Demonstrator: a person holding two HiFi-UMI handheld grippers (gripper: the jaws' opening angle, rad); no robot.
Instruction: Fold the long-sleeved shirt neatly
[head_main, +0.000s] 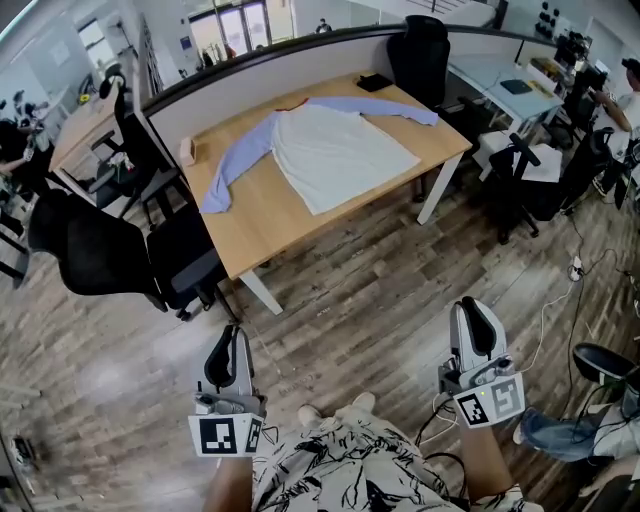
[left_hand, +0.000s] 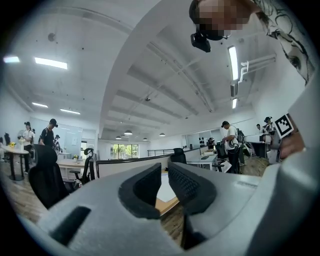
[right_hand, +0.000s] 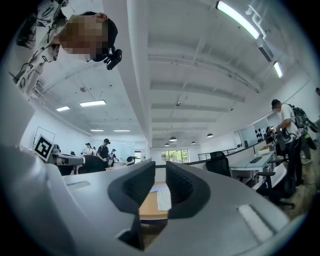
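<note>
White-and-blue shirt (head_main: 335, 150) flat on wooden table (head_main: 262, 222), left gripper (head_main: 231, 338), right gripper (head_main: 477, 312), fingers closed, empty

On the right gripper (right_hand: 160, 182) the jaws stand nearly together, framing a wooden table (right_hand: 148, 206) and shirt (right_hand: 164, 198).

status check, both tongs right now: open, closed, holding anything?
left tongs: closed, holding nothing.
right tongs: closed, holding nothing.
</note>
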